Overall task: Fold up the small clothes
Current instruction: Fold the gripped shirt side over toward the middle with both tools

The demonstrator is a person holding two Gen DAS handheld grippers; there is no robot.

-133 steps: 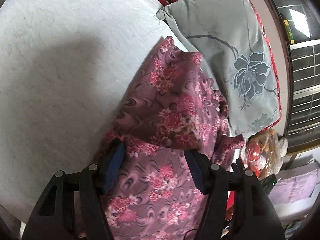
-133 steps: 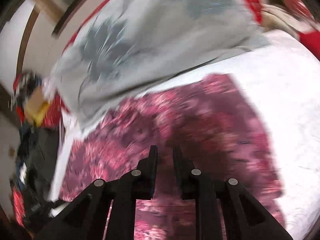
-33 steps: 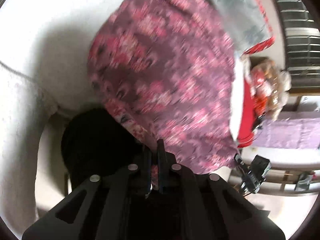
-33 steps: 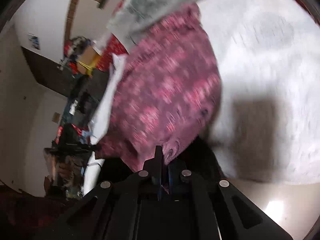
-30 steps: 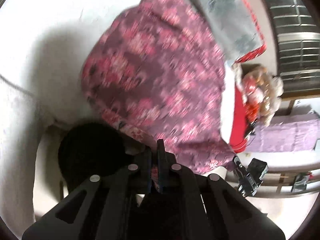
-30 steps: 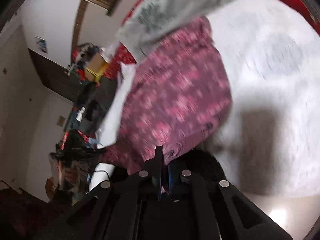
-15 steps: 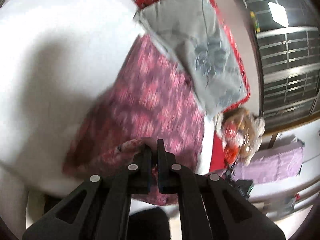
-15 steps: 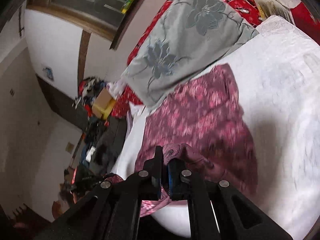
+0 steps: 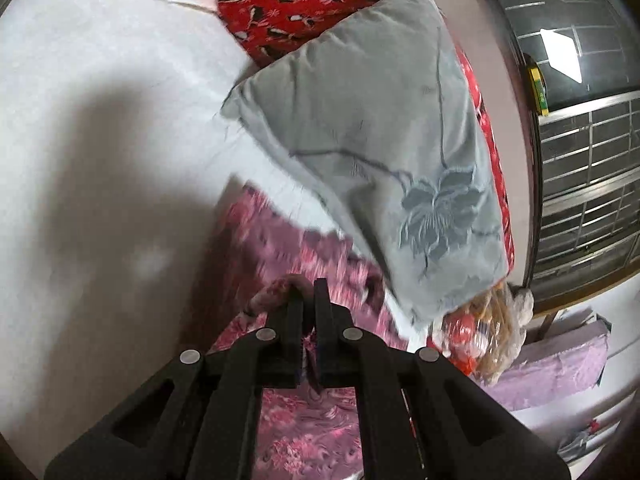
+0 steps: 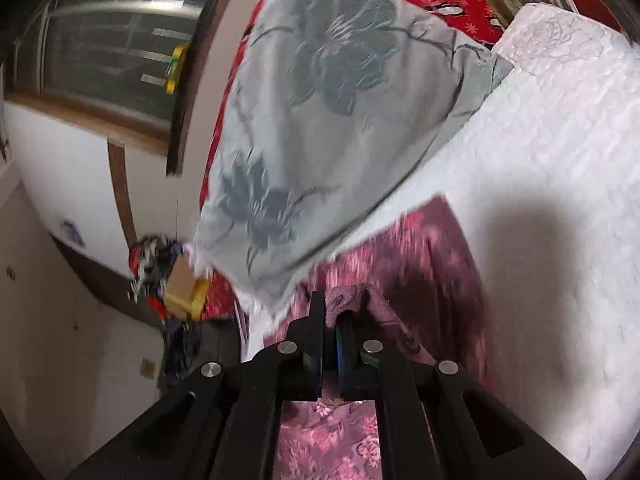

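Left wrist view: left gripper [image 9: 307, 292] is pinching one floral garment [image 9: 304, 428]; right gripper [image 10: 330, 308] is clamping it too, apparently; one grey pillow [image 9: 384, 152] is lying beyond.

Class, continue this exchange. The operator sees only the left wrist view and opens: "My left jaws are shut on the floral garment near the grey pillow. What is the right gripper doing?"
Observer: The right gripper is shut on a raised fold of the floral garment.
Operator: Where does the garment end on that side?
Observer: Its far edge lies on the white bedspread, partly in shadow.
Operator: Anything past the pillow's lower corner?
Observer: A cardboard box sits off the bed, just beyond the grey pillow.
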